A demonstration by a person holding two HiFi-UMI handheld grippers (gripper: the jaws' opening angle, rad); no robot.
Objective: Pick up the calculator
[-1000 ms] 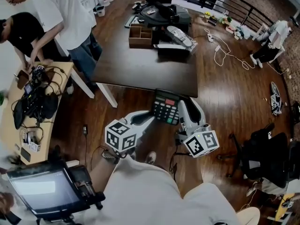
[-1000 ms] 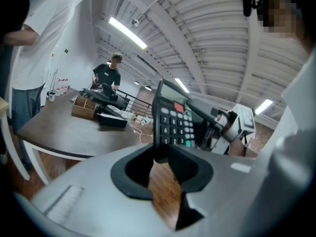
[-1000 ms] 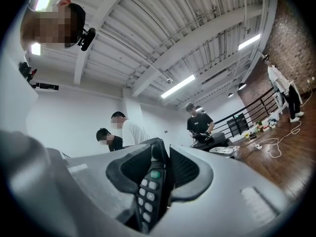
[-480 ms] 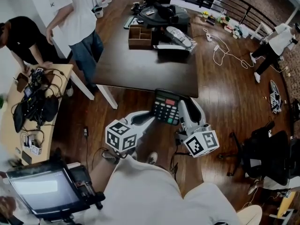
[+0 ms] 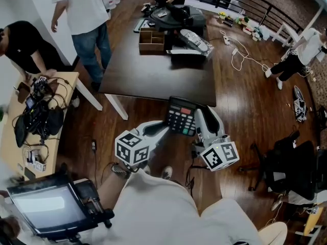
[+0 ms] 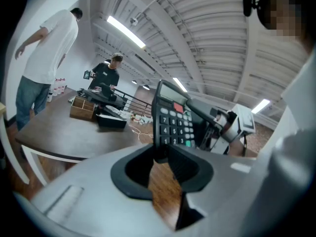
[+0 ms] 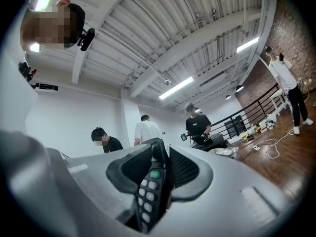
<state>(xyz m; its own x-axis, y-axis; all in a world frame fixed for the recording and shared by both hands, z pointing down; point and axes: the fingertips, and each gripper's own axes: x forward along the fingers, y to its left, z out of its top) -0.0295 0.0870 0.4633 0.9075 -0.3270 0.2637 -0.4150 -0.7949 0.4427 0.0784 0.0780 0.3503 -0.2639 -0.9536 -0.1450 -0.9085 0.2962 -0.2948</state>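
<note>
The brown wood floor (image 5: pixel 245 111) lies under everything. The dark table (image 5: pixel 153 78) stands past the tongs, away from us. The calculator (image 5: pixel 182 117) is not on the table. It is up in the air over the floor, just this side of the table's near edge, right between the two tongs. The left tongs (image 5: pixel 164 127) pinch its near left corner. The right tongs (image 5: pixel 198 118) pinch its right side. So both are closed on it, and neither is nearer than the other. Its long way runs from us toward the table, with the screen end farther off. We think the next move turns on this: the tongs face each other across the short way, so they must go together or the calculator may twist or slip.

The head view shows both tongs at once. The left gripper view shows the keys (image 6: pixel 173 125) face on, and the corner sitting between the pads. The right gripper view shows only the thin edge, with one small green key (image 7: pixel 156 175).
</note>
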